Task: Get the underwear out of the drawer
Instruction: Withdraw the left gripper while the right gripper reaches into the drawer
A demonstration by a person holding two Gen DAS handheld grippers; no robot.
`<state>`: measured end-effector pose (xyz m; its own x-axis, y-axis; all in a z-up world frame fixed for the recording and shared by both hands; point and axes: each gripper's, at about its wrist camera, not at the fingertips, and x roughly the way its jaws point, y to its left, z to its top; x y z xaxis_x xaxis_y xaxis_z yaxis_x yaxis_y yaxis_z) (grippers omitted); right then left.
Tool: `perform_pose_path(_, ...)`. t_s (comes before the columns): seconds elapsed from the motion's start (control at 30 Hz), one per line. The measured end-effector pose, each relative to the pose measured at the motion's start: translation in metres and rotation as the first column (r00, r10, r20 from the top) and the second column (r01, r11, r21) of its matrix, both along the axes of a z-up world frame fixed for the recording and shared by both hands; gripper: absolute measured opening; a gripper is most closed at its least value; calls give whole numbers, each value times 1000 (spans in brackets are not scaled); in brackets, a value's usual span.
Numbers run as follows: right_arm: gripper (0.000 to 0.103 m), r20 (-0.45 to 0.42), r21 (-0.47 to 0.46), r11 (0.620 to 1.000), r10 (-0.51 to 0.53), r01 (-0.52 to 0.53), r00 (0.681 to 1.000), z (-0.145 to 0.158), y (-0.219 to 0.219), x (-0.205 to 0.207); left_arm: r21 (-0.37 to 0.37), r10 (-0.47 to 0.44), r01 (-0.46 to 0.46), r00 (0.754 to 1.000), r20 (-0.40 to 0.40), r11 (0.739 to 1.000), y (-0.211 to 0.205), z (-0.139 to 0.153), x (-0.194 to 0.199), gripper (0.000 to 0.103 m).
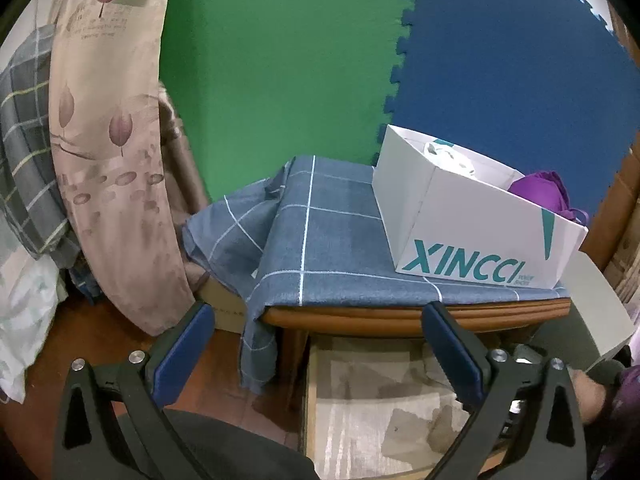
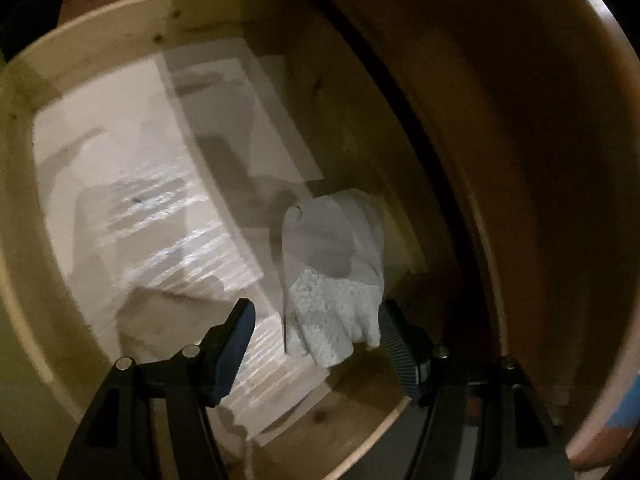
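While the left gripper [image 1: 316, 344] idles open above the drawer [image 2: 120, 24], the right gripper [image 2: 316, 344], nearer, straddles the white underwear [image 2: 332, 280], jaws apart, unclamped.

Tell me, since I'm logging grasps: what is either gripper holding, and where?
Nothing: the left gripper is open and empty; the right gripper stands open around the white underwear.

The left wrist view is bright and sharp with fisheye-bent edges, while the right wrist view is dim, shadowed and motion-blurred.
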<state>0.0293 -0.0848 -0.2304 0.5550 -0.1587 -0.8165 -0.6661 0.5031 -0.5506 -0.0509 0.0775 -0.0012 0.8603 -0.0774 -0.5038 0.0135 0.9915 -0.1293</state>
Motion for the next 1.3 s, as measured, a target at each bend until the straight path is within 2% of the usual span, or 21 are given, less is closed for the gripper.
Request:
perform_pose_path(0.2, 68, 39, -11, 1000, 17, -17, 999, -15, 0, 14, 15, -2, 2, 1000, -31, 1000, -6, -4, 7, 102)
perform_pose_path(0.4, 70, 34, -19, 999, -36, 36, 999, -30, -14, 32, 74, -18, 22, 999, -51, 997, -19, -8, 12, 102)
perform_pose_path(0.53, 76, 6, 13, 998, -55, 54, 998, -32, -19, 41, 94, -26, 32, 998, -60, 995, -24, -10, 14, 102)
perform_pose_path(0.77, 74, -8, 81, 994, -67, 67, 998, -25, -30, 49, 78, -24, 29, 998, -64, 997, -22, -10, 14, 102)
perform_pose_path(0.8, 73, -13, 81, 994, -67, 68, 998, -24, -31, 49, 76, -24, 29, 998, -64, 997, -21, -10, 15, 102)
perform_pose_path(0.87, 63, -41, 85, 994, -67, 70, 997, -23, -28, 51, 73, -22, 26, 998, -64, 997, -21, -10, 15, 102)
perform_pose_path(1.03, 36, -91, 37, 997, -59, 62, 994, -22, -18, 46, 72, -23, 27, 998, -64, 997, -20, -10, 15, 102)
perform_pose_path(1.1, 33, -125, 28, 998, -57, 61, 991, -20, -18, 45, 69, -24, 29, 997, -69, 997, -20, -10, 15, 102)
perform_pose_path(1.3, 27, -279, 111, 981, -121, 158, 953, 0, -30, 46, 58, -32, 37, 997, -74, 998, -20, -10, 15, 102)
